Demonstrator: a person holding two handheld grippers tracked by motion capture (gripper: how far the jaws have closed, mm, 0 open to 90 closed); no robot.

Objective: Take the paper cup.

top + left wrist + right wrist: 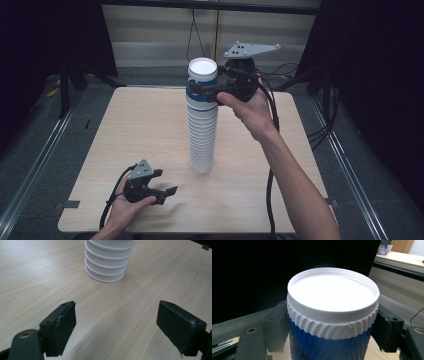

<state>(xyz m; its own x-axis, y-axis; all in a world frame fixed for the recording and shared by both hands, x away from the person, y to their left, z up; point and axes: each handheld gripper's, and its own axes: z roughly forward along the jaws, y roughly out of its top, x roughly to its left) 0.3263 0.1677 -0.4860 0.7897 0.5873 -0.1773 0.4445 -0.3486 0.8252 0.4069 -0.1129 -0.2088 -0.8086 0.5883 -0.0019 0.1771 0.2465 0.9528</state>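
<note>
Near the tabletop's front edge, the left gripper rests with jaws apart; the right gripper clasps the light, crushable top cup below its rim.

Blue-banded white cup tops upright cup stack at table centre

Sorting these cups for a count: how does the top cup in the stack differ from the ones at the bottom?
The top cup has a blue ribbed wall; the bottom cups look all white. The top cup sits between the right gripper jaws, which press its sides; the bottom cups rest on the table, untouched, with the left gripper open nearby. Both have ribbed sides and white rims.
</note>
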